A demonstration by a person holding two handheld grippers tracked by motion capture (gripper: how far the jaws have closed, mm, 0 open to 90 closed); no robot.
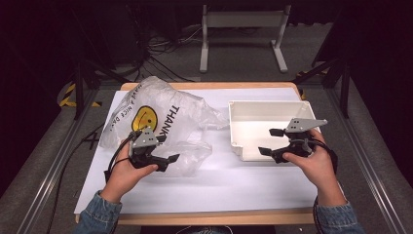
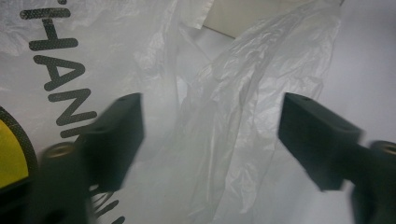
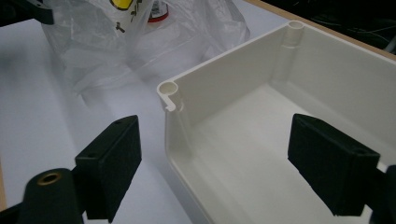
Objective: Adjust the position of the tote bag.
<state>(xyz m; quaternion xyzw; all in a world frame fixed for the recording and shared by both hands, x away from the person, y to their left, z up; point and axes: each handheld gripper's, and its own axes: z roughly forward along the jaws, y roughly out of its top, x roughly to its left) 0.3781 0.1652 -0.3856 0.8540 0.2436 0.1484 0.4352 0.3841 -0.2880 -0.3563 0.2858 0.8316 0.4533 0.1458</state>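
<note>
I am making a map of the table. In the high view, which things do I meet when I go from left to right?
Plastic bag → left gripper, jaws open at the bag's near edge → white bin → right gripper, jaws open over the bin's near wall.

The bag (image 1: 160, 122) is thin translucent plastic film, crinkled and faintly glossy, with matt black lettering and a yellow print. The bin (image 1: 265, 127) is rigid white plastic, smooth with a soft sheen on its inner walls. The table (image 1: 219, 187) carries a smooth matt white surface with a bare wood edge. Both grippers' jaw pads (image 3: 112, 163) are matt black with a fine-grained texture. The sleeves (image 1: 97, 214) are blue denim cloth.
</note>
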